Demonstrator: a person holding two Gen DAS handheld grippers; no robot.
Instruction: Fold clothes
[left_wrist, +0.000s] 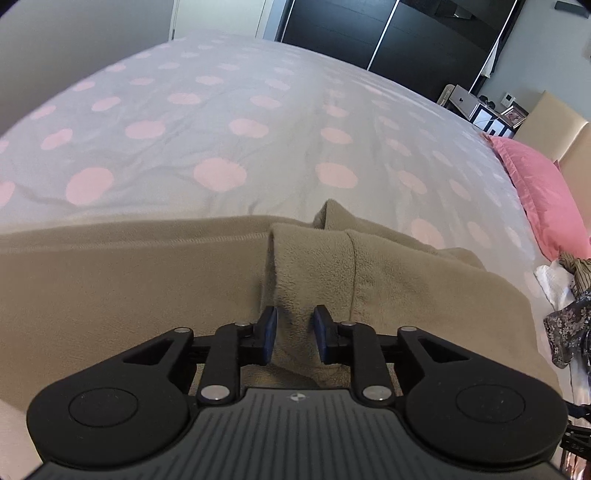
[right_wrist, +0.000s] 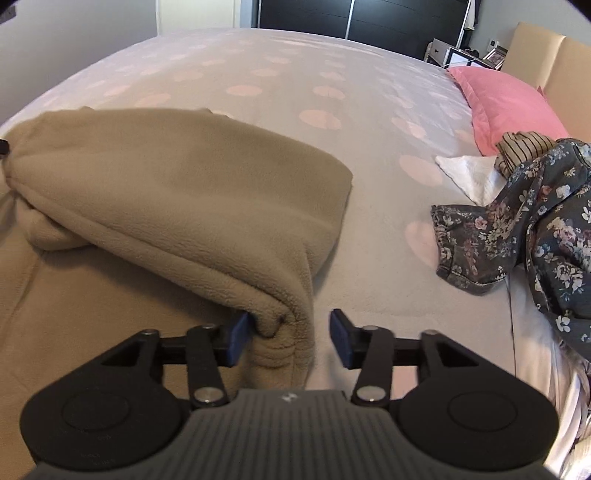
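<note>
Beige fleece garment (left_wrist: 129, 291) lies on the dotted bed (left_wrist: 221, 110), directly ahead of both tools. Left tool (left_wrist: 294, 334) has its fingers partly spread, with a raised fold of fleece between them. Right tool (right_wrist: 290, 339) is spread wide around the bunched fleece corner, left pad touching it. Floral clothing (right_wrist: 517, 229) lies to its right, near a pink pillow (right_wrist: 506, 99).

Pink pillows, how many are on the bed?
1. The pink pillow lies at the head of the bed, against the beige headboard, behind the pile of clothes. Another might be hidden out of view.
</note>
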